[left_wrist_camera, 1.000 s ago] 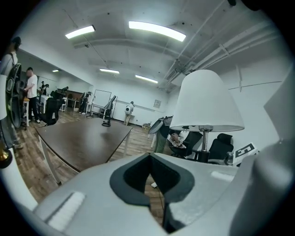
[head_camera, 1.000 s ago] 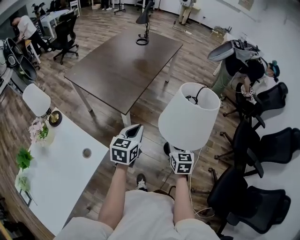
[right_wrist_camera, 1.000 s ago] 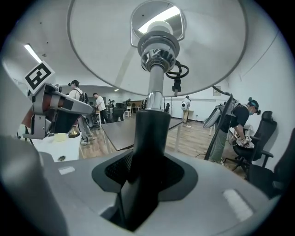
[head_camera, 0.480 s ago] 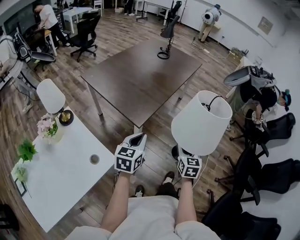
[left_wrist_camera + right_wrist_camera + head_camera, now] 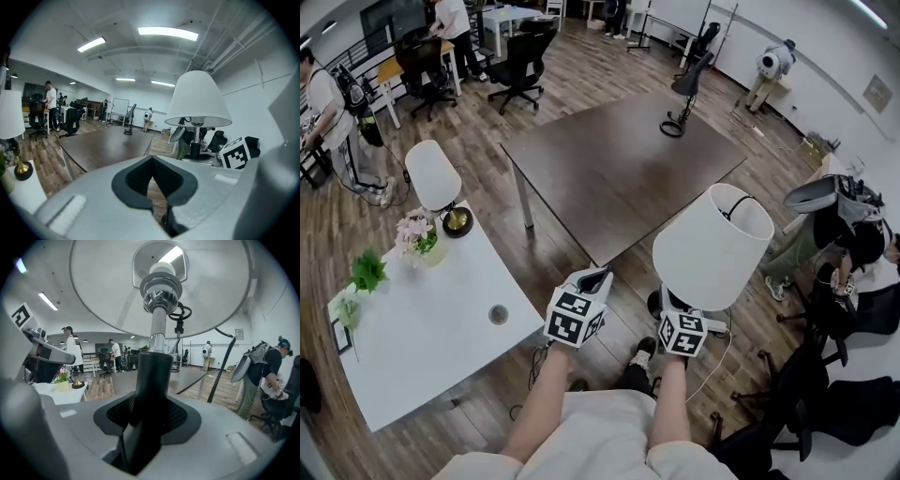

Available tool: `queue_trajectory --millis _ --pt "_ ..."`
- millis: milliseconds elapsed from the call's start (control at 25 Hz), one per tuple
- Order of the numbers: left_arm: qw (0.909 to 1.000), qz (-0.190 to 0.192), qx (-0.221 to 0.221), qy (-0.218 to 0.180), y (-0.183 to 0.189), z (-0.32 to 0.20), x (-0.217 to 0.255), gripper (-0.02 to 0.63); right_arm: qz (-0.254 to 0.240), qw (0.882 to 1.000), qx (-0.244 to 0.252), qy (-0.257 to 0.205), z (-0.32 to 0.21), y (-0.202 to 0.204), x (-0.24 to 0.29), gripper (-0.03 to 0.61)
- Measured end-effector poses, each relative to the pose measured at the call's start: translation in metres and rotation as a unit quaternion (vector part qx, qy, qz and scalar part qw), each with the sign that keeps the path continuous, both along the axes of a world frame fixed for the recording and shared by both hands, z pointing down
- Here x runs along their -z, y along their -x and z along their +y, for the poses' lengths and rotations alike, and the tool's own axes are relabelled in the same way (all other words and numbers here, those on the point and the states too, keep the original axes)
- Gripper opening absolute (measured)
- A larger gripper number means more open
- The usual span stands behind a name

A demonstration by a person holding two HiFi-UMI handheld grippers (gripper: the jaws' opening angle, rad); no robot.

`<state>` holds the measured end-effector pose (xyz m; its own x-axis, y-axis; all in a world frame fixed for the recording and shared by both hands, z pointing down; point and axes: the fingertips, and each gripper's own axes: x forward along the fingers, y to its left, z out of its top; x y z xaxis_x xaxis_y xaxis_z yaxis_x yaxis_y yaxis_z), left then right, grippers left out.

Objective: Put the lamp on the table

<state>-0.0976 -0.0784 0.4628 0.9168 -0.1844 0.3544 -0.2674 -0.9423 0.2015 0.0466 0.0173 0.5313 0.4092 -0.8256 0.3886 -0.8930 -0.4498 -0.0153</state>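
- Right gripper (image 5: 149, 425) clamped on the black stem of the lamp (image 5: 712, 248), jaws pressed against it from both sides – grip sits low, under the chrome socket.
- Lamp held upright in the air over the wood floor (image 5: 572, 80), white shade above the right gripper's marker cube; not resting on any surface.
- Lamp just short of the near corner of the dark table (image 5: 619, 178), not over its top.
- Lamp cord (image 5: 719, 359) hanging down toward the floor below the right gripper.
- Left gripper (image 5: 153, 187) with jaws drawn together, nothing between them – carried level beside the right one, apart from the lamp.
- On the dark table's far end: a black desk lamp (image 5: 686, 86).
- White table (image 5: 422, 328) to the left, with a second white lamp (image 5: 434, 176), pink flowers (image 5: 416, 232) and a green plant (image 5: 367, 270).
- Person (image 5: 848, 234) bent over at far right, near black office chairs (image 5: 853, 309).
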Motion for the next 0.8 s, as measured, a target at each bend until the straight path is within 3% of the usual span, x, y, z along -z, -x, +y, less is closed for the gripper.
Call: queue_trajectory --millis 280,600,800 --pt "0.9990 -0.003 0.045 -0.004 -0.043 -0.028 -0.001 0.000 -0.005 0.999 0.033 -0.012 -0.033 -0.051 -0.005 0.187" --pt "0.9969 -0.025 0.074 -0.008 -0.114 -0.060 -0.007 0.000 0.004 0.998 0.069 -0.012 -0.075 -0.135 0.000 0.189" --pt "0.9953 -0.016 0.096 -0.007 -0.170 -0.076 0.001 0.000 0.011 0.995 0.093 -0.015 -0.092 -0.186 0.009 0.187"
